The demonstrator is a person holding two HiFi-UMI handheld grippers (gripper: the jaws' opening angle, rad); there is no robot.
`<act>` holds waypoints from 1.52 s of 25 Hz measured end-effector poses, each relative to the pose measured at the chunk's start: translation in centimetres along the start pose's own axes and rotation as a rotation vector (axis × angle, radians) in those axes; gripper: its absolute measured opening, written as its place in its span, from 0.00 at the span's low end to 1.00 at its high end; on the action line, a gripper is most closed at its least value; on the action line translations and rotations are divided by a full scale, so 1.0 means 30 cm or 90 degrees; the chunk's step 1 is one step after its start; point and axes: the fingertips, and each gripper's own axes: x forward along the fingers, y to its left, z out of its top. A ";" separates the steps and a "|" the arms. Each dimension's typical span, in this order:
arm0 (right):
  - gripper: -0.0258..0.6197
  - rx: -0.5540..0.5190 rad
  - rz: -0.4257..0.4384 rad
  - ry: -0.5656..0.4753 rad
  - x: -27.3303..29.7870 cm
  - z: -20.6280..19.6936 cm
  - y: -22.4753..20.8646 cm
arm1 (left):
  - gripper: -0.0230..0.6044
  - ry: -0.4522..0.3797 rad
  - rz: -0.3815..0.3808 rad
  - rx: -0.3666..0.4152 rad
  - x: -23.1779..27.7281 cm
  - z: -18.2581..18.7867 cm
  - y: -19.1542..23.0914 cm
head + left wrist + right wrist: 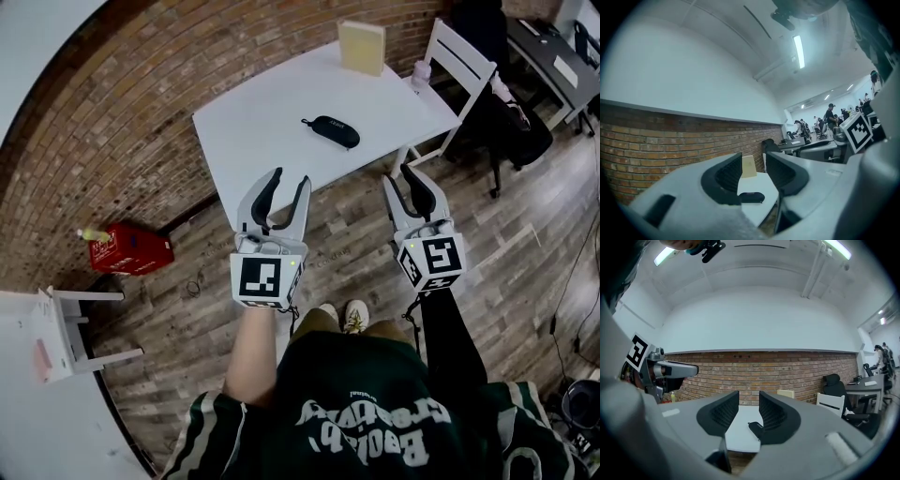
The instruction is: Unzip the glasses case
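Observation:
The black glasses case point(330, 131) lies closed in the middle of a white table point(253, 131), well ahead of both grippers. My left gripper point(290, 178) is held in the air over the floor short of the table's near edge, jaws open and empty. My right gripper point(398, 175) hangs beside it to the right, also open with nothing between its fingers. In the left gripper view the case point(751, 197) shows far off between the jaws of the left gripper point(753, 176). In the right gripper view the case point(756, 428) peeks out by the right jaw of the right gripper point(749, 411).
A tan box point(361, 47) stands at the table's far edge, with a small bottle point(421, 72) at its right corner. A white chair point(459, 56) stands to the right of the table. A red crate point(131, 248) sits on the wood floor by the brick wall.

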 end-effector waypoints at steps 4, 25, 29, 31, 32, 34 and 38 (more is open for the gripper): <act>0.27 0.004 0.001 -0.002 0.068 0.009 -0.031 | 0.30 0.003 0.000 -0.003 0.063 -0.005 0.038; 0.31 0.035 -0.060 0.115 0.638 -0.212 -0.305 | 0.25 0.102 -0.203 -0.010 0.781 -0.350 0.237; 0.33 0.056 -0.068 0.160 0.711 -0.317 -0.319 | 0.25 0.154 -0.260 0.007 0.864 -0.474 0.246; 0.33 0.060 -0.073 0.187 0.733 -0.376 -0.320 | 0.25 0.176 -0.288 0.013 0.894 -0.533 0.243; 0.33 0.062 -0.076 0.202 0.738 -0.408 -0.319 | 0.25 0.186 -0.303 0.015 0.906 -0.561 0.238; 0.33 0.074 -0.079 0.234 0.740 -0.476 -0.314 | 0.25 0.207 -0.336 0.022 0.927 -0.612 0.220; 0.33 0.109 -0.068 0.306 0.730 -0.623 -0.283 | 0.26 0.247 -0.391 0.050 0.957 -0.709 0.174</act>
